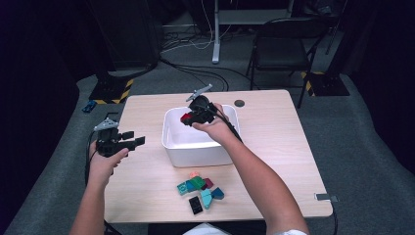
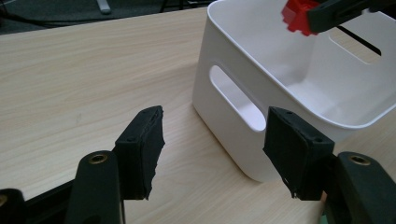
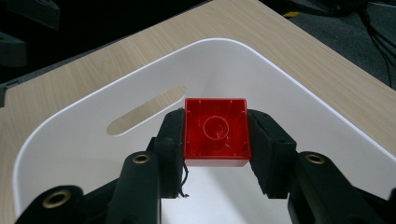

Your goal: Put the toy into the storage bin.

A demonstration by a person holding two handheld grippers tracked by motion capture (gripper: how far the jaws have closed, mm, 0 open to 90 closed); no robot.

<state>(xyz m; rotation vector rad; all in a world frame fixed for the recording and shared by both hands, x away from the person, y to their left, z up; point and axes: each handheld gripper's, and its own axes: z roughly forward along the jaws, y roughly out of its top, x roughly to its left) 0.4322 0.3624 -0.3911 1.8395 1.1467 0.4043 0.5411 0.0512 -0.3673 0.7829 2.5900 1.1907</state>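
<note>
One square red plastic brick (image 3: 216, 132) sits clamped between the right gripper (image 3: 216, 140)'s pads, hanging directly above the white plastic bin (image 3: 84, 140)'s hollow, while the left gripper (image 2: 215, 154) waits wide and holding nothing beside it.

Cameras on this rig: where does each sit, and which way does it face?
High view: above the person's side, looking forward and down on the table; both forearms, left gripper and right gripper show.
Left gripper view: on the left gripper, facing the white bin; open jaws show.
Right gripper view: on the right gripper, facing down into the bin; jaws grip the red block.
All share bin and block.
</note>
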